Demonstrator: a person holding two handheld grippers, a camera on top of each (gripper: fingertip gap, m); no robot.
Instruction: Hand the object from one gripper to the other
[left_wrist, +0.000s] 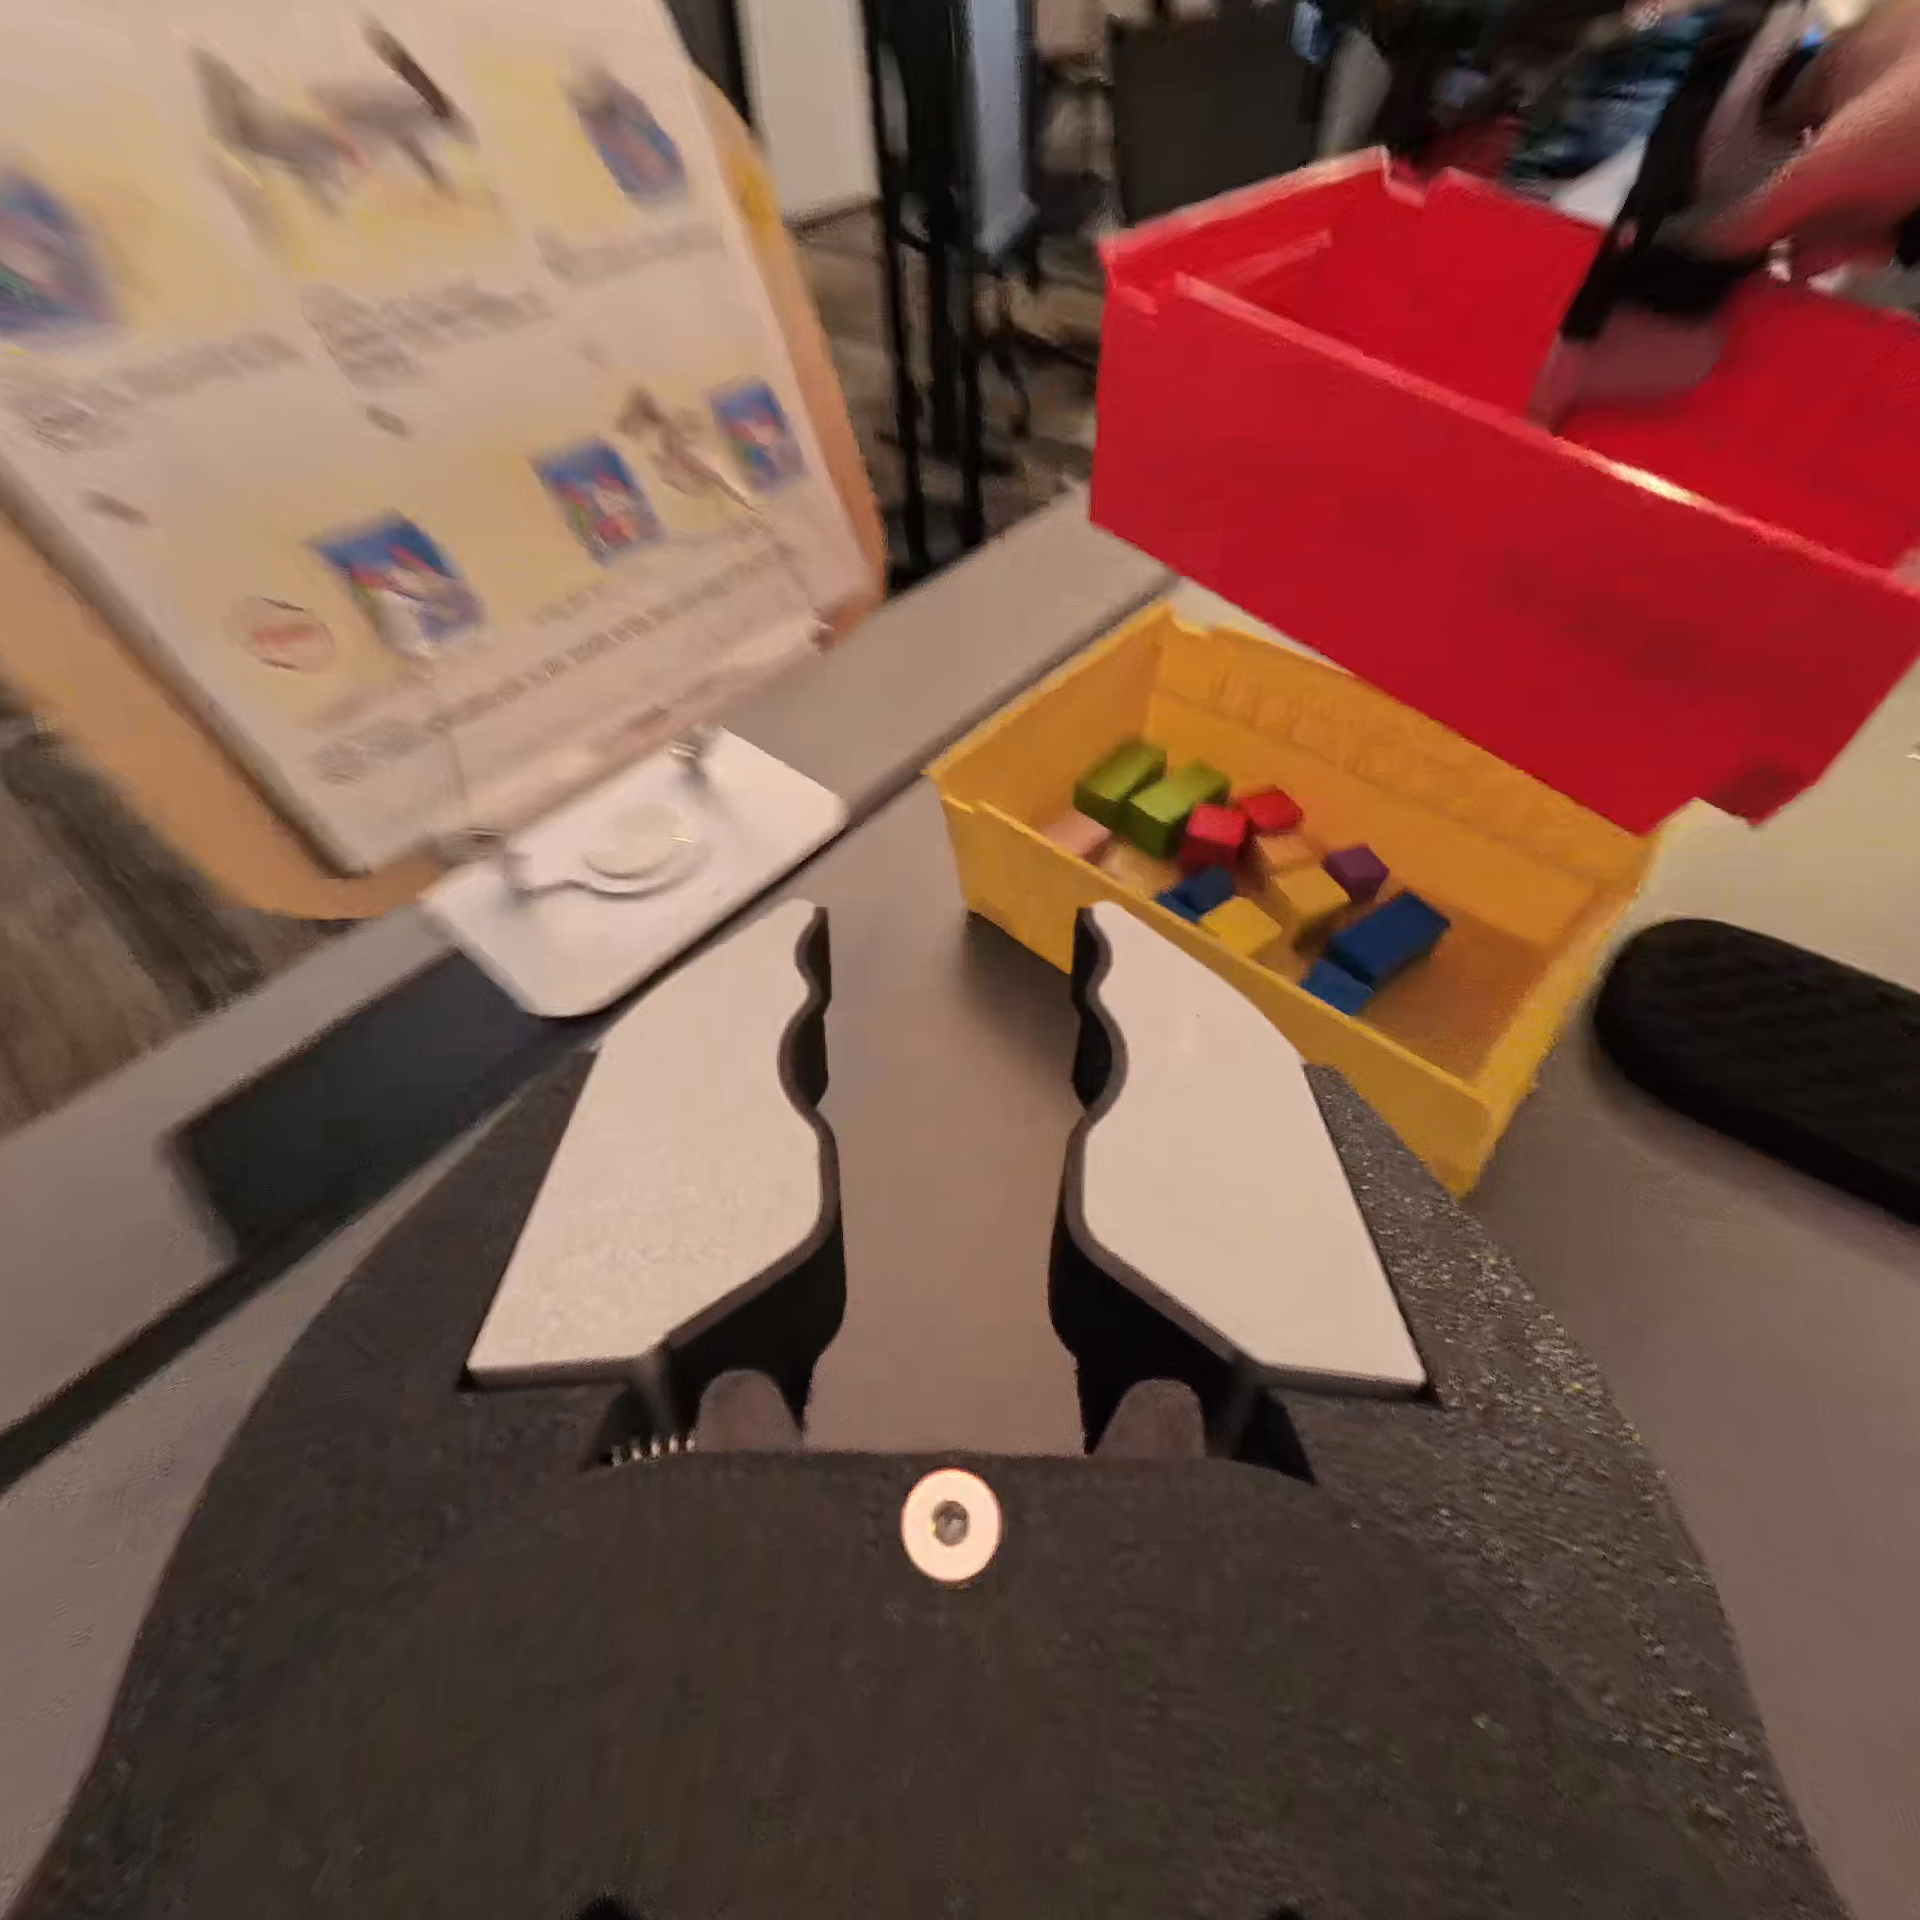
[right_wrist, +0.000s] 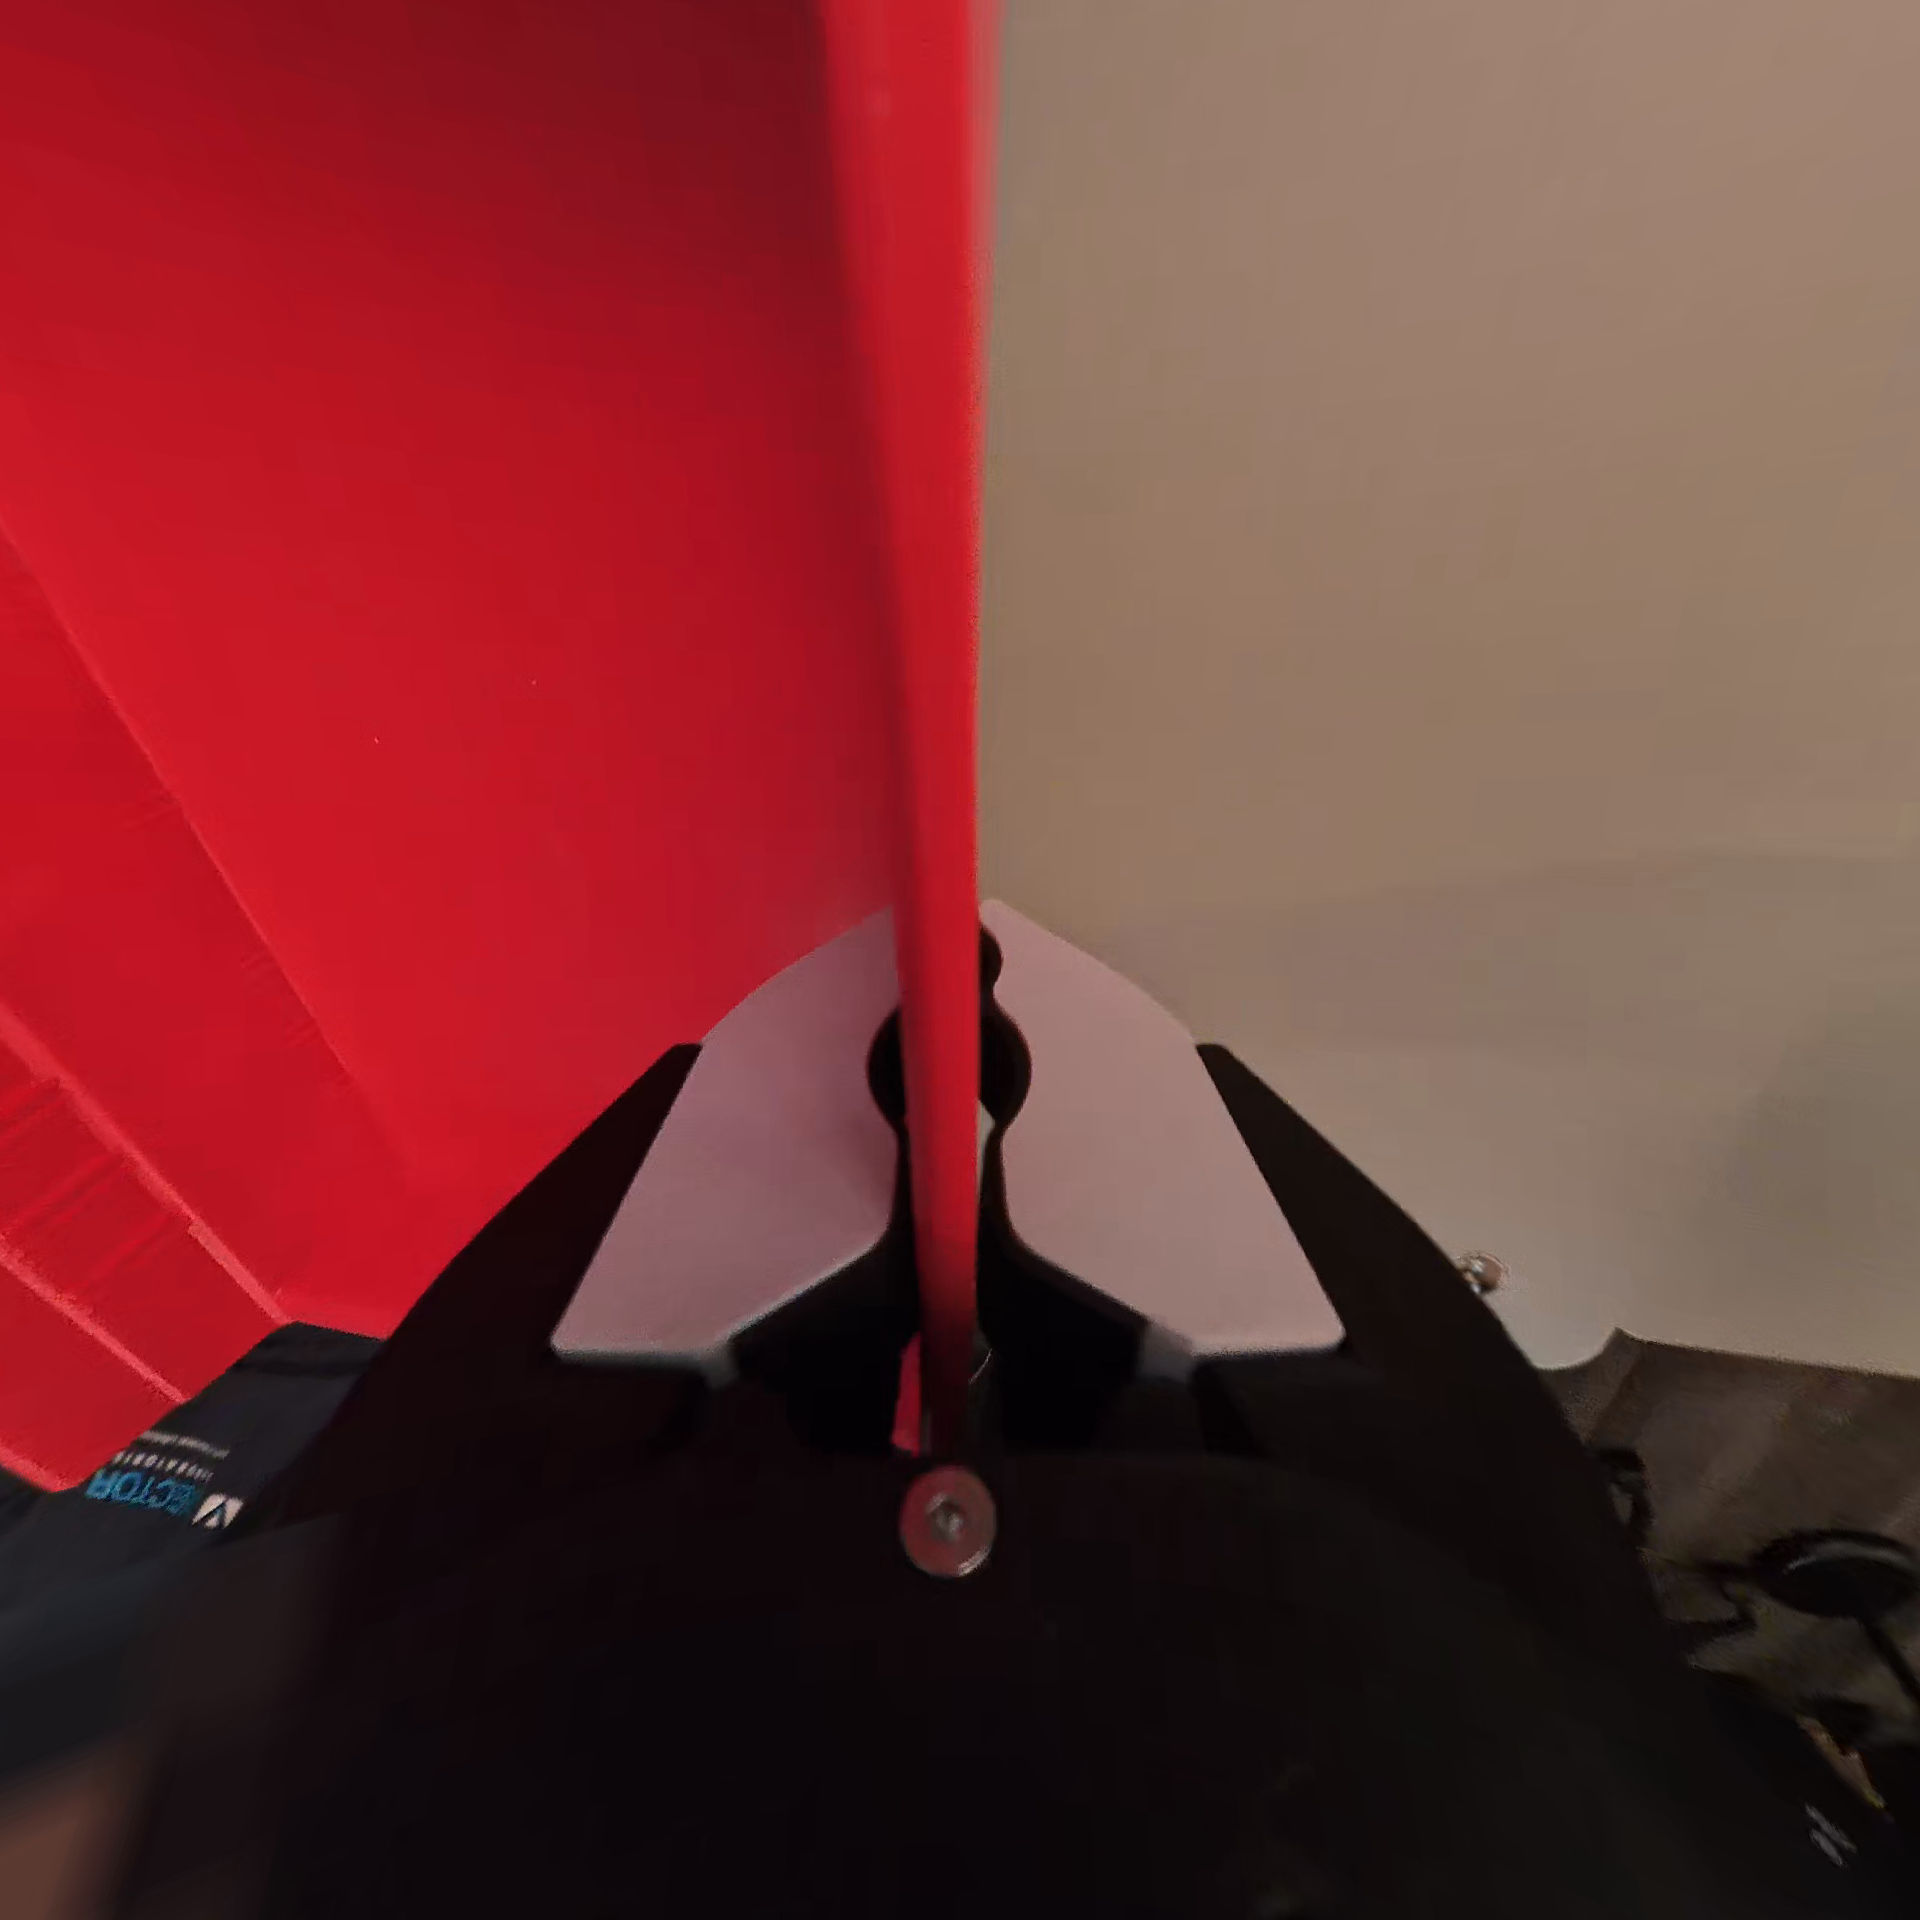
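A red plastic bin (left_wrist: 1455, 520) hangs tilted in the air at the upper right of the left wrist view, above the table. My right gripper (left_wrist: 1621, 353) grips its far wall from above, a person's hand behind it. In the right wrist view my right gripper (right_wrist: 940, 935) is shut on the red bin's (right_wrist: 468, 520) thin wall, which runs up between the fingers. My left gripper (left_wrist: 951, 935) is open and empty, low over the dark table, below and left of the red bin.
A yellow bin (left_wrist: 1455, 1101) with several coloured blocks (left_wrist: 1153, 805) stands on the table under the red bin. A tilted printed board (left_wrist: 395, 416) on a white stand (left_wrist: 644, 862) is at the left. A black oblong pad (left_wrist: 1766, 1070) lies at the right.
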